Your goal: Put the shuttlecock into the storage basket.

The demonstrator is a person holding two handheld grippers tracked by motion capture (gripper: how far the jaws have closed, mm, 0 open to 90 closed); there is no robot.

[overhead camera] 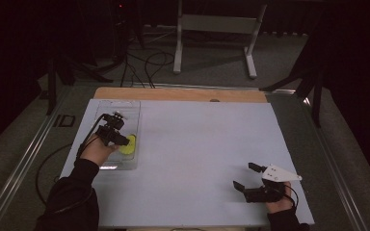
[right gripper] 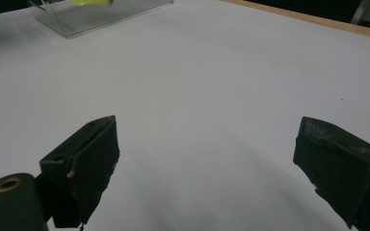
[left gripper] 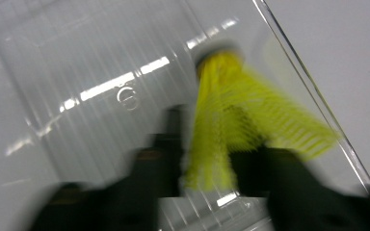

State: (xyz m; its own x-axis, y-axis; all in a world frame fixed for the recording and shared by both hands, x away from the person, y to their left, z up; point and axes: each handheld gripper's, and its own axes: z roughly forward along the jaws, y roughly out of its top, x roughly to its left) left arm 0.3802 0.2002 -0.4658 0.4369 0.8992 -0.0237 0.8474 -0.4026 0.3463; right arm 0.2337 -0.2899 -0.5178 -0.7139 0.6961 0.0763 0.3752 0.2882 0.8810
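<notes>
The yellow shuttlecock lies inside a clear plastic tray at the left of the high view, on the white table sheet, close to the tray's right wall. We see our left gripper reaching into that tray from the lower left, its dark body over the tray's middle and its tip right at the yellow feathers. In the left gripper view the shuttlecock fills the centre and right of the frame (badly blurred), its pale cork end toward the top and its feather skirt fanning down to the right, against the ribbed floor of the tray and its clear side wall. The two black jaws rise from the bottom edge with the lower feathers between them; they stand partly apart, and we cannot tell through the blur whether the pads press on the feathers. Our right gripper rests at the lower right of the high view, well apart from the tray, its grey plate on top. In the right gripper view its jaws are spread wide over bare white sheet, with the tray far off at the upper left.
</notes>
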